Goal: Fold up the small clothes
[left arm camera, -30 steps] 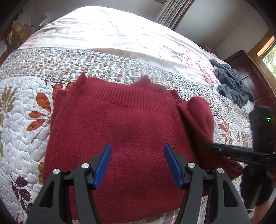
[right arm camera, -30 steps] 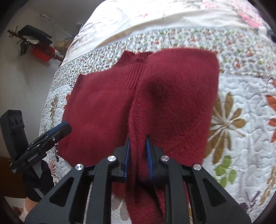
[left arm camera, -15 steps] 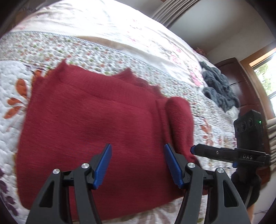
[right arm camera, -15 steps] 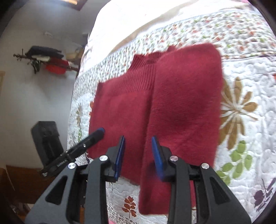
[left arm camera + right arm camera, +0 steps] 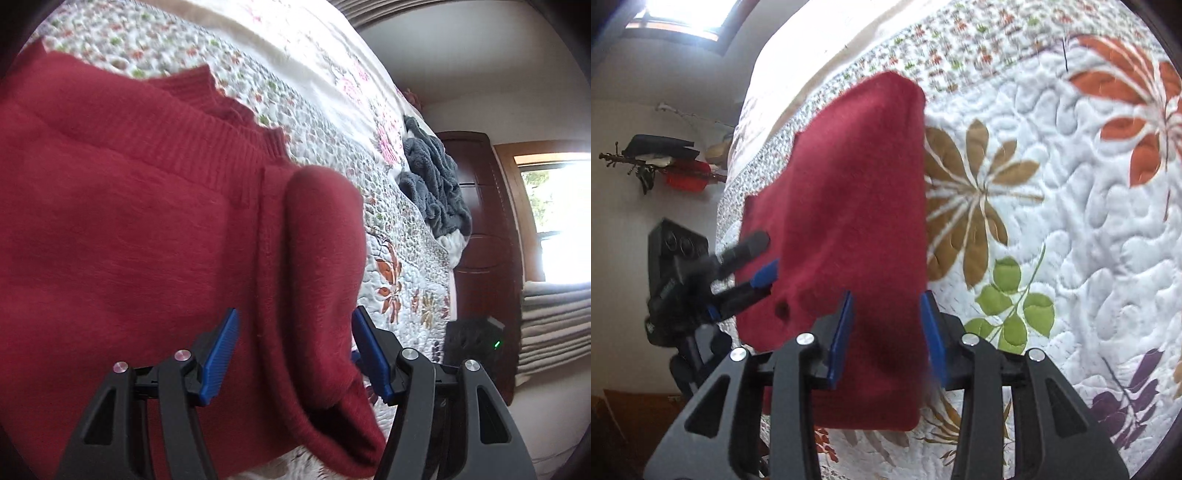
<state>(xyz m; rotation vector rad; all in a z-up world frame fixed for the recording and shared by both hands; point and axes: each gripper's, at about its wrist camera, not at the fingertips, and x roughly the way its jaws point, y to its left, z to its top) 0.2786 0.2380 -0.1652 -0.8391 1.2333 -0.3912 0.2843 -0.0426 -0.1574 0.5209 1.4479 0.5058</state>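
The dark red knitted sweater (image 5: 155, 240) lies flat on the quilted floral bed (image 5: 1052, 221) near its edge, one side folded inward; left tool (image 5: 293, 354) and right tool (image 5: 886, 332) both gape wide, gripping nothing, probably to seize the next fold.

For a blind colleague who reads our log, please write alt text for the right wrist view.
A dark red sweater, one side folded over, lies on a floral quilt, and the open right gripper straddles its near edge. At the left, the open left gripper reaches toward the sweater.
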